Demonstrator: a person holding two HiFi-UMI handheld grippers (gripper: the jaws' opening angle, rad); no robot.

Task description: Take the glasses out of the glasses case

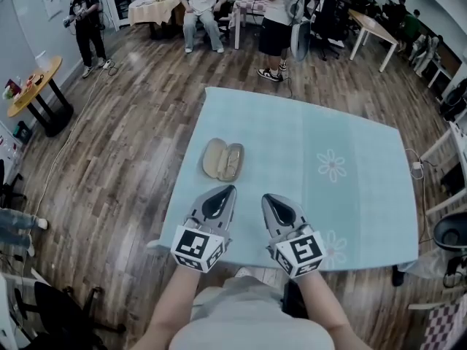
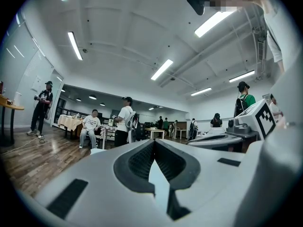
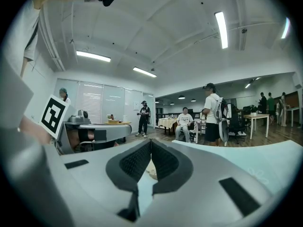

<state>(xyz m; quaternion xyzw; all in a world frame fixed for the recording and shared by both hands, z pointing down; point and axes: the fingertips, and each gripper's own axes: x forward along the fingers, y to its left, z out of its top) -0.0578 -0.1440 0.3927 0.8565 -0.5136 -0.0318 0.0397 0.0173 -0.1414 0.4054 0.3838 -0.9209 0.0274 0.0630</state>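
Note:
The beige glasses case [image 1: 222,160] lies open on the light blue tablecloth [image 1: 350,195], left of the middle; what it holds is too small to make out. My left gripper [image 1: 230,189] hovers just in front of the case with its jaws together and nothing between them. My right gripper [image 1: 265,197] is beside it, a little further right, also shut and empty. In the left gripper view the jaw tips [image 2: 154,143] meet, and the right gripper's marker cube [image 2: 263,119] shows at the right. In the right gripper view the tips [image 3: 151,142] meet, with a sliver of the case [image 3: 150,168] behind them.
The table's left edge [image 1: 182,173] is close to the case and the front edge [image 1: 328,267] runs under my grippers. Several people stand or sit at the far end of the room [image 1: 204,6]. A round wooden table [image 1: 33,86] is at the left, and a white frame [image 1: 445,152] at the right.

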